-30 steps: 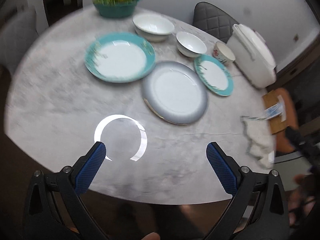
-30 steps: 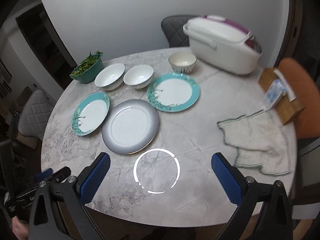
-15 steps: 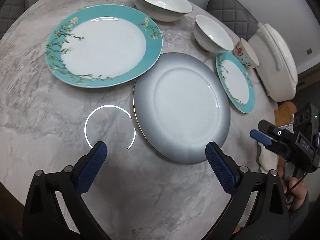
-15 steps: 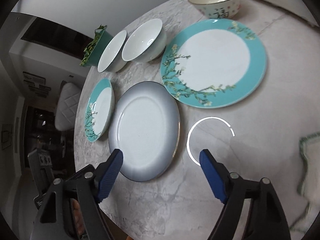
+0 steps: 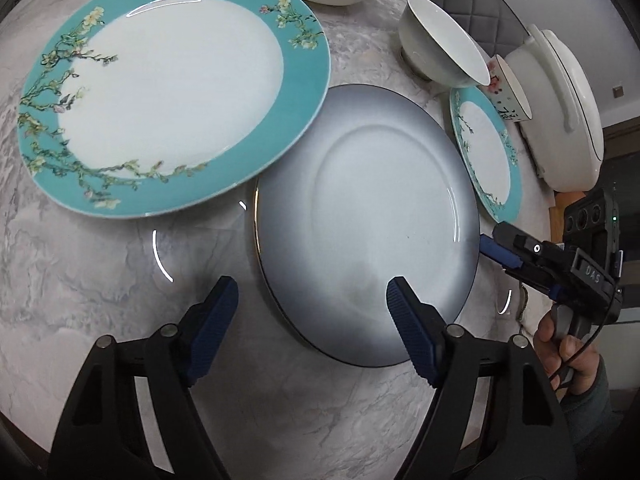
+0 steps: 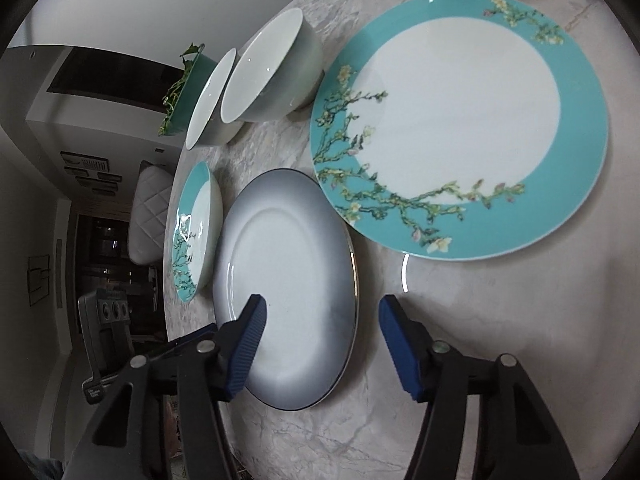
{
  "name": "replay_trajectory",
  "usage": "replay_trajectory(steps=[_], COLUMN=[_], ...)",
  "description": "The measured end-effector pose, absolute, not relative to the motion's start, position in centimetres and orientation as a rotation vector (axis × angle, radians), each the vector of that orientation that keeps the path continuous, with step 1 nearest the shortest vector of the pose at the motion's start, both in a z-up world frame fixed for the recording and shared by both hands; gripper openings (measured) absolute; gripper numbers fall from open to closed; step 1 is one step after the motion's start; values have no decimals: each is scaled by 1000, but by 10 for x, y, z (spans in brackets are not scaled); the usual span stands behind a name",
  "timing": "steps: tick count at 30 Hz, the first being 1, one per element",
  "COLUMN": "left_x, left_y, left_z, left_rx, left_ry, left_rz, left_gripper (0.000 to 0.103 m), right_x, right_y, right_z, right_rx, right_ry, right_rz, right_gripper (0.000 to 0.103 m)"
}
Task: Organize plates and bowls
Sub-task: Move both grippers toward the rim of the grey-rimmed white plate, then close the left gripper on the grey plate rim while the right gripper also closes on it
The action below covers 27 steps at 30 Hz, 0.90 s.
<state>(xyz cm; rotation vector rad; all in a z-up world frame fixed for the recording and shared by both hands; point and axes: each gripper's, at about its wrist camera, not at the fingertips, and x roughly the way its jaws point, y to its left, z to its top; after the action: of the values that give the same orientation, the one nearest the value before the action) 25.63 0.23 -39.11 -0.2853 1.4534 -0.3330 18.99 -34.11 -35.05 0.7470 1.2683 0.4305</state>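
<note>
Item: grey plate [image 5: 368, 224], flat on bench [image 5: 100, 300], between two teal plates. My left gripper [image 5: 312, 320] and right gripper [image 6: 320, 344] straddle opposite rims, jaws closing, nothing pinched yet. Advice: grip both rims squarely, lift level.

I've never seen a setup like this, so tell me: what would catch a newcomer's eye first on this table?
Probably the grey plate in the middle of the marble table, with the left gripper and right gripper closing over opposite edges, neither yet pinching it. Next, the teal flowered plates: a large plate on one side of it, a smaller plate on the other, white bowls behind.
</note>
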Motion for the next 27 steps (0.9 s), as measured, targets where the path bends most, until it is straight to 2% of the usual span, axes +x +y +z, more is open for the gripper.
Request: replay_trajectory(steps=[4, 7, 9, 11, 13, 27], left_x=[268, 278, 284, 286, 291, 297], left_y=[4, 5, 5, 9, 7, 16], left_z=[-394, -395, -396, -395, -396, -394], left_rx=[-297, -307, -324, -315, -292, -229], left_ry=[1443, 1435, 1433, 1433, 1435, 1436], left_rz=[-360, -384, -404, -418, -436, -497], left_gripper=[75, 74, 66, 52, 49, 49], right_x=[195, 198, 201, 205, 210, 221], right_y=[-342, -346, -348, -349, -349, -349], right_z=[-359, -363, -367, -371, -374, -378], right_rx=[785, 825, 860, 870, 879, 868], right_ry=[1278, 1275, 1285, 1305, 1320, 1306], right_rz=[463, 489, 509, 521, 535, 609], right_gripper=[49, 47, 42, 37, 33, 32])
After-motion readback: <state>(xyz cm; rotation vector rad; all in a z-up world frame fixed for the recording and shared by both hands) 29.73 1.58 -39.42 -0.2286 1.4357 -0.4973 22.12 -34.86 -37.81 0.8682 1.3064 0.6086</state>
